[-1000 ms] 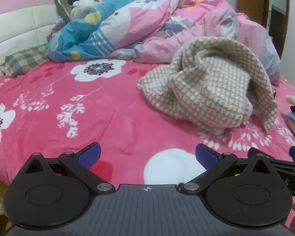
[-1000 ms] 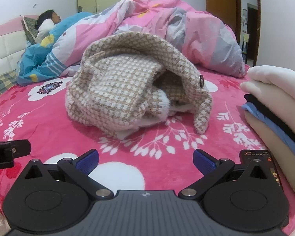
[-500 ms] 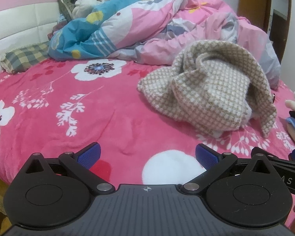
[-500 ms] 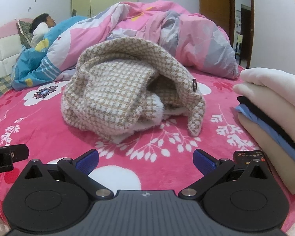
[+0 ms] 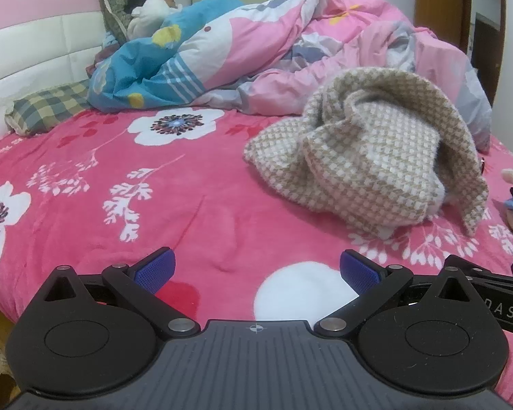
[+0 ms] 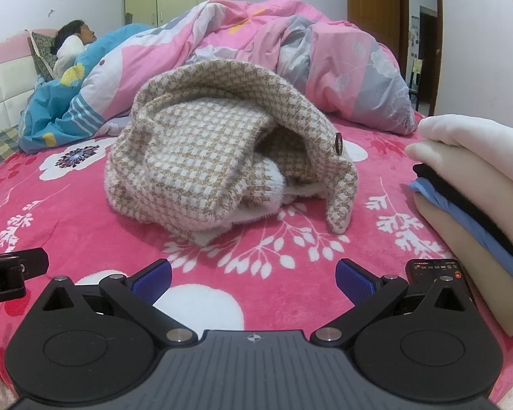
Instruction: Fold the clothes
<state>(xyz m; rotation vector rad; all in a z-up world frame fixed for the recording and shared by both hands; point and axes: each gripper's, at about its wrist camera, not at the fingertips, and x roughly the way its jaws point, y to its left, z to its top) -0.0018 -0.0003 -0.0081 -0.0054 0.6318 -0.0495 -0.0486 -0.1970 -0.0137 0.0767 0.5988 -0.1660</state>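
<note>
Right wrist view, item one: my right gripper [image 6: 253,278], jaws spread wide and holding nothing, low over the bed [image 6: 85,225]. Item two: the jacket [image 6: 222,157], tan-and-white check, lying in a crumpled heap ahead of both grippers, well short of my fingers, a dark button [image 6: 338,143] on its upper flap. Item three: a stack [image 6: 475,184] of folded clothes to the right, near the jacket but apart from it, with a phone [image 6: 437,271] at its foot. Left wrist view, item four: my left gripper [image 5: 256,268], likewise spread and empty, the jacket ahead and to its right. Item five: a quilt [image 5: 256,58] heaped behind, with a person [image 5: 150,7] lying at the far end. Risks, as I judge them: the heap hides collar and hem, so a blind pinch may catch two layers and drag the whole bundle rather than open it; a wide sweep to the right could topple the stack or knock the phone; thick fuzzy cloth may slip from the pads.
</note>
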